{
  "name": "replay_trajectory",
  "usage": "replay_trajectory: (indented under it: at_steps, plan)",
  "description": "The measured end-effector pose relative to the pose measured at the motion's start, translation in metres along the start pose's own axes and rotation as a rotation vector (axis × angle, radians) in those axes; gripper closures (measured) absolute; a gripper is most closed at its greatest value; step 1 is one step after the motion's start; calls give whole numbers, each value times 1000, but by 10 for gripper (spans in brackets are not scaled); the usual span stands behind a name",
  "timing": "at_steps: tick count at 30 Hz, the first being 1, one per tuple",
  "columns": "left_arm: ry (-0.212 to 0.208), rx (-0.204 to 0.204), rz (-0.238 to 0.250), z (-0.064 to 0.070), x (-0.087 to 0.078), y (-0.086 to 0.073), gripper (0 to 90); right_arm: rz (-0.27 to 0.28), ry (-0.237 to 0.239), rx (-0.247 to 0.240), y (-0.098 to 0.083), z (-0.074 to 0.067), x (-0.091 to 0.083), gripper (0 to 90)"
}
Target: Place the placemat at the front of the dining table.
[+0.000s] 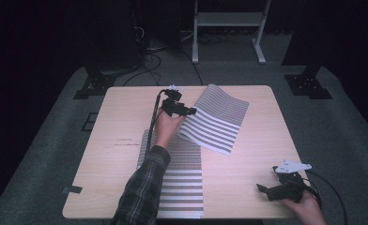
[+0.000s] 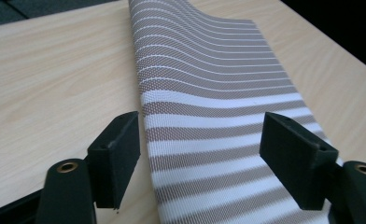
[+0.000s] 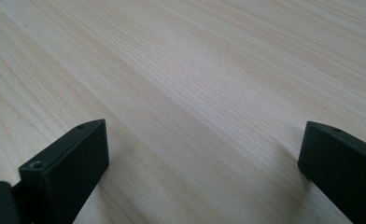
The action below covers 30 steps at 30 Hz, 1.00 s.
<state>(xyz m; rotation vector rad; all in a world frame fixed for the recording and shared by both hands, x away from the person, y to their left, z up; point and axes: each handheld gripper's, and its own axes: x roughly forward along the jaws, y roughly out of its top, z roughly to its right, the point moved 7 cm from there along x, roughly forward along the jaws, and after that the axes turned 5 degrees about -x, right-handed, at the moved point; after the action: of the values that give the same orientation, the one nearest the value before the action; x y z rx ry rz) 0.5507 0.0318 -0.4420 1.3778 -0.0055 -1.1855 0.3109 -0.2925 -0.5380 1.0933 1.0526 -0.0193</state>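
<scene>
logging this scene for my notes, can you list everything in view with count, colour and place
striped mat: one, grey and white, mid table, far part lifted and curling, near part flat to the near edge
table: one, pale wood, centre
carpet: one, grey, around the table
white frame: one, beyond the table
tape: one dark piece, near left corner
left gripper: black, open, at the raised mat
right gripper: black, open, near right corner
sleeve: one, plaid, left forearm

The striped mat [image 1: 205,126] covers the desk [image 1: 121,117] middle down to the near edge, while both side edges stay bare.
</scene>
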Motion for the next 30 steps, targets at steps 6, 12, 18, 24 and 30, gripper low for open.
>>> replay_trajectory:
  at_steps: [6, 12, 18, 24, 30]
  plan:
    - [-36, 51, -3, 9, -42, -9, 128, 0, 6, -4, 0, 1, 1, 6]
    - [-66, 143, -8, 21, -79, -35, 19, 1, 5, -3, 2, 1, 2, 6]
    - [-91, 202, -19, 34, -96, -75, 0, 0, 4, -6, 3, 1, 3, 6]
    - [-124, 238, -27, 51, -98, -116, 0, -2, -11, 13, 5, 0, 5, 6]
    - [-100, 291, -61, 59, -92, -149, 0, -3, -8, 7, 4, -1, 4, 10]
